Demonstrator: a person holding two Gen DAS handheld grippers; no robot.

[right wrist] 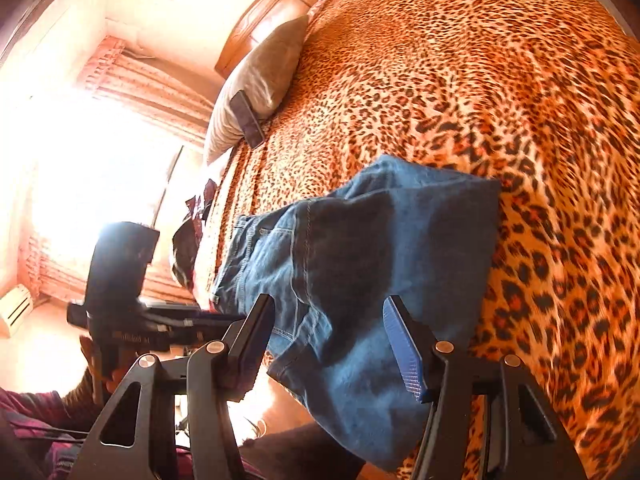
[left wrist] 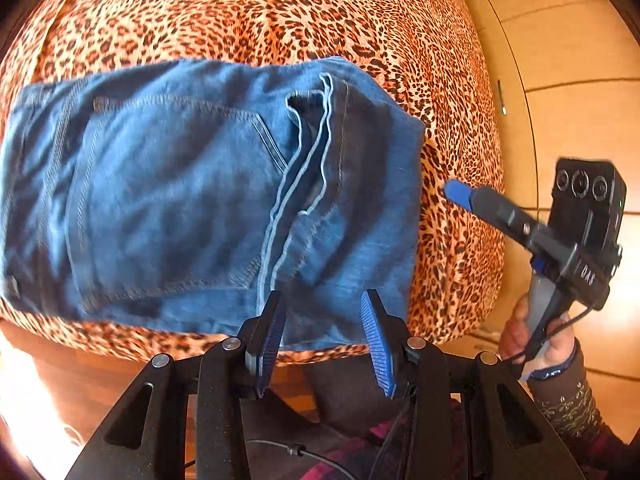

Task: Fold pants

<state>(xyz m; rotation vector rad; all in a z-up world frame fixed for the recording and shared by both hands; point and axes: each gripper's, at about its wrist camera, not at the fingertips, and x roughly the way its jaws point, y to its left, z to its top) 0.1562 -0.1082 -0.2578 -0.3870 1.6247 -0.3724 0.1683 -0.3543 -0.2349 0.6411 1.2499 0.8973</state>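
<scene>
Folded jeans (left wrist: 192, 184), near edge behind hand-held gripper (left wrist: 324, 336)

A home bedroom is shown: a bed (right wrist: 440, 80) is covered with a leopard-print spread, a pillow (right wrist: 256, 80) is propped against a wooden headboard (right wrist: 264, 12), and a curtained window (right wrist: 132, 88) is seen beyond.

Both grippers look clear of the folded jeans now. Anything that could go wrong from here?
The folded jeans lie at the bed's near edge, one corner apparently hanging past the leopard bedspread; they might slide off. The hems on top sit unevenly and could slip. The open left gripper hovers close and could snag the denim.
</scene>
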